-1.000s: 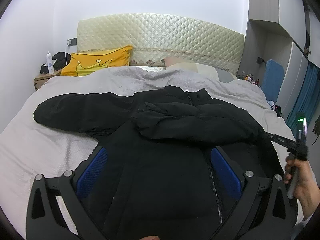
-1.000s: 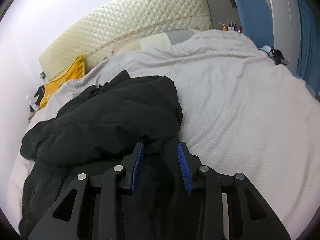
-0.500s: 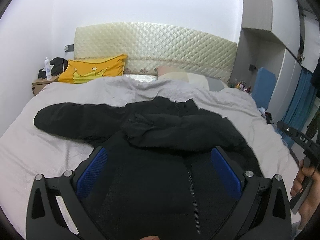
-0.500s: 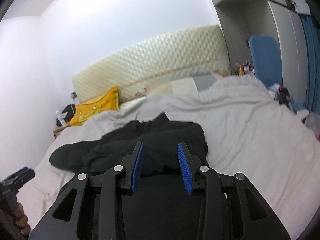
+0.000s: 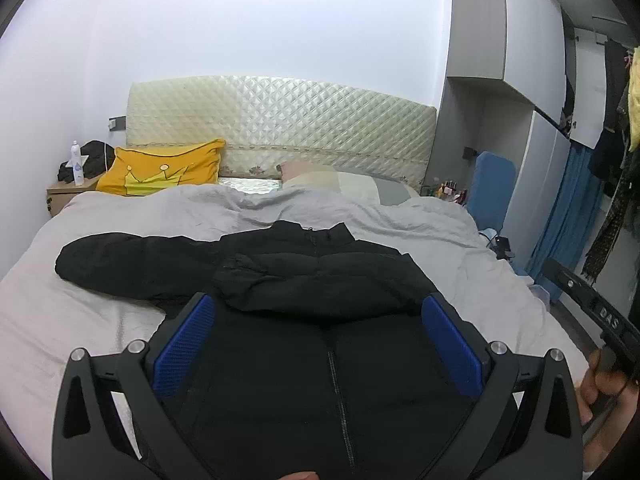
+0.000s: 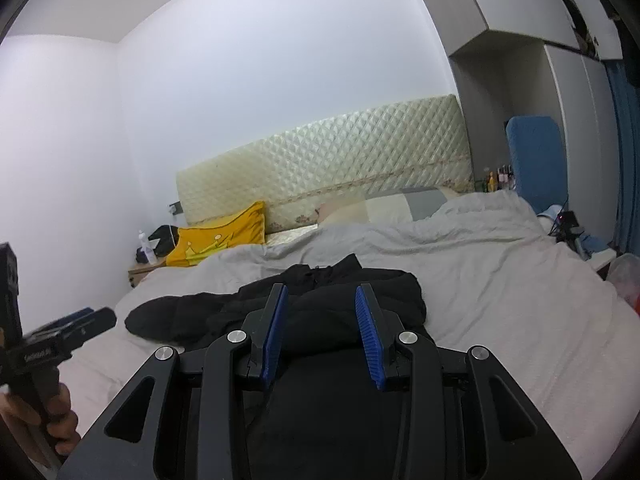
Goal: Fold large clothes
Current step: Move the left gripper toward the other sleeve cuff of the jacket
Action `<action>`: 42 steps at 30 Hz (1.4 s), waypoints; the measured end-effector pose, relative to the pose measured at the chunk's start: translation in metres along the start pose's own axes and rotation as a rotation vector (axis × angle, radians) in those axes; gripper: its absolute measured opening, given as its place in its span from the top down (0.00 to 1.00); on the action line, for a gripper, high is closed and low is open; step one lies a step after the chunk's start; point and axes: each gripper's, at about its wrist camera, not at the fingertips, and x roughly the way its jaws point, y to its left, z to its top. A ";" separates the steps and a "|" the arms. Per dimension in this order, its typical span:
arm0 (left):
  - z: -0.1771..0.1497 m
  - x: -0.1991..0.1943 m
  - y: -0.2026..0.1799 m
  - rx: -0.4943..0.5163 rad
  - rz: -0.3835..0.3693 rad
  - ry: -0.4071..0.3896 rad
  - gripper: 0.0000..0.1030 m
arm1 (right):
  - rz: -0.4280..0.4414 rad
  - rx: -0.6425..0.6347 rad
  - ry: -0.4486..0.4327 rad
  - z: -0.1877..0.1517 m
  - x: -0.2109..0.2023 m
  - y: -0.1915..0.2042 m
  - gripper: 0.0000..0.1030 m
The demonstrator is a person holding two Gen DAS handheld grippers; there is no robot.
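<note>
A black padded jacket (image 5: 344,360) lies front up on the grey bed cover (image 5: 100,320), zip down its middle. One sleeve is folded across the chest; the other stretches out flat to the left. My left gripper (image 5: 318,304) hovers above the jacket's lower body, jaws wide open with nothing between them. In the right wrist view the jacket (image 6: 332,312) lies ahead and below. The right gripper (image 6: 320,290) hangs in the air over it, jaws narrowly apart and gripping nothing. A hand (image 6: 56,412) holding the left gripper shows at that view's left edge.
A quilted cream headboard (image 5: 280,120) and a yellow crown pillow (image 5: 160,172) are at the far end. A nightstand (image 5: 64,196) with a bottle stands far left. A blue chair (image 5: 492,184), wardrobe and hanging clothes (image 5: 616,140) line the right side.
Both grippers have risen and drawn back from the jacket, the right one much more, tilting up from the fabric toward the headboard. The jacket has stayed as it lay.
</note>
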 end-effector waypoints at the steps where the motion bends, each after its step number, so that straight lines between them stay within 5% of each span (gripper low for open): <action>1: -0.002 -0.001 0.000 0.002 0.002 -0.006 0.00 | 0.001 0.001 -0.002 -0.002 -0.003 0.001 0.67; 16: -0.026 0.008 0.010 -0.013 -0.032 0.009 0.00 | -0.042 -0.085 -0.024 -0.055 -0.027 0.023 0.67; 29: -0.032 0.014 0.022 0.012 0.000 0.021 0.00 | -0.077 -0.078 -0.020 -0.066 -0.021 0.015 0.66; 42: 0.014 0.073 0.126 -0.094 0.086 0.134 0.00 | -0.102 -0.053 0.018 -0.075 -0.007 0.004 0.62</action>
